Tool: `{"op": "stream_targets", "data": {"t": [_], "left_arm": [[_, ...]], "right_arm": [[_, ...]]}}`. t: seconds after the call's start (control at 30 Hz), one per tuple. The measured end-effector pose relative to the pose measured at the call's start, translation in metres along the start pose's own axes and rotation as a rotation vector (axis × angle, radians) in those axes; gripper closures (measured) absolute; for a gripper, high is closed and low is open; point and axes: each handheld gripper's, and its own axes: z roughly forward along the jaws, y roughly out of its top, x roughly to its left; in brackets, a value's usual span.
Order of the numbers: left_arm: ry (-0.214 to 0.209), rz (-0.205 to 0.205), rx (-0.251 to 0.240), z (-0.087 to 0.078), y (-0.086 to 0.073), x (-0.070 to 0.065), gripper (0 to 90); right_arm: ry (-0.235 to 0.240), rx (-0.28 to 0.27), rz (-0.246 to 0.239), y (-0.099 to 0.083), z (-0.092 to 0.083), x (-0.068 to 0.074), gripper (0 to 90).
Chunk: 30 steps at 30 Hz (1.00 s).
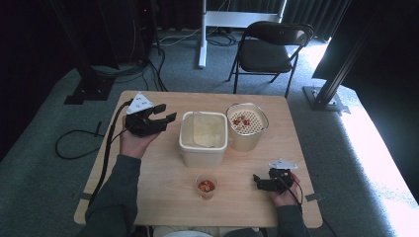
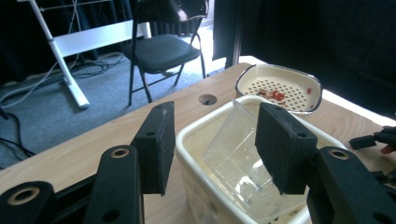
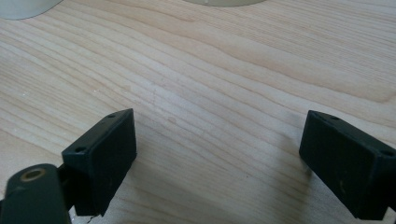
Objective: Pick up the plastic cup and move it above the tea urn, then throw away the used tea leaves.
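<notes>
- We see one cream tub point(image 1: 203, 145) at the middle of the wooden table point(image 1: 163, 197), with one clear plastic bag point(image 1: 207, 129) slumped inside it, crumpled and see-through against the pale walls.
- We count two tongs. The left gripper point(image 1: 165, 112) hovers just left of the tub at the table's far left, its jaws spread wide with nothing between the pads; in the left gripper view the left gripper point(image 2: 212, 149) looks over the tub's rim point(image 2: 196, 128) at the bag point(image 2: 238, 158).
- The right gripper point(image 1: 256, 180) rests at the near right of the table, well apart from the tub; in the right gripper view the right gripper point(image 3: 217, 161) stands wide open over bare wood.
- One cream strainer pot point(image 1: 247, 126) with a few red pieces sits just right of the tub, almost touching it.
- One small clear cup point(image 1: 206, 187) of red pieces stands near, in front of the tub.
- Open tabletop lies along the near edge and both sides.
- One black folding chair point(image 1: 269, 49) stands on the carpet beyond the far edge.
</notes>
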Motion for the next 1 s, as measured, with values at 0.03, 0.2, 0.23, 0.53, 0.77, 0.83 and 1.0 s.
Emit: {"op": "stream_targets", "data": {"t": [0.03, 0.2, 0.23, 0.53, 0.77, 0.83, 1.0], "left_arm": [[0.003, -0.003, 0.005, 0.0, -0.003, 0.001, 47.7], [0.022, -0.028, 0.01, -0.004, -0.017, 0.007, 46.9], [0.021, -0.036, 0.005, -0.005, -0.019, 0.008, 46.9], [0.035, -0.072, 0.015, -0.012, -0.041, 0.014, 46.6], [0.047, -0.068, 0.033, -0.014, -0.055, 0.009, 45.2], [0.045, -0.065, 0.043, -0.014, -0.06, 0.006, 45.2], [0.032, -0.068, 0.049, -0.016, -0.074, -0.001, 44.8]], "right_arm": [[0.0, 0.0, 0.0, 0.0, 0.0, 0.0, 10.4], [0.0, 0.0, 0.0, 0.0, 0.0, 0.0, 10.4], [0.0, 0.0, 0.0, 0.0, 0.0, 0.0, 10.5], [0.0, 0.0, -0.001, 0.0, 0.0, 0.0, 10.4], [-0.001, 0.001, -0.001, 0.0, 0.0, 0.0, 10.5], [-0.001, 0.001, -0.001, 0.0, 0.0, 0.0, 10.7], [0.002, -0.003, -0.007, 0.0, -0.001, 0.001, 12.1]]}}
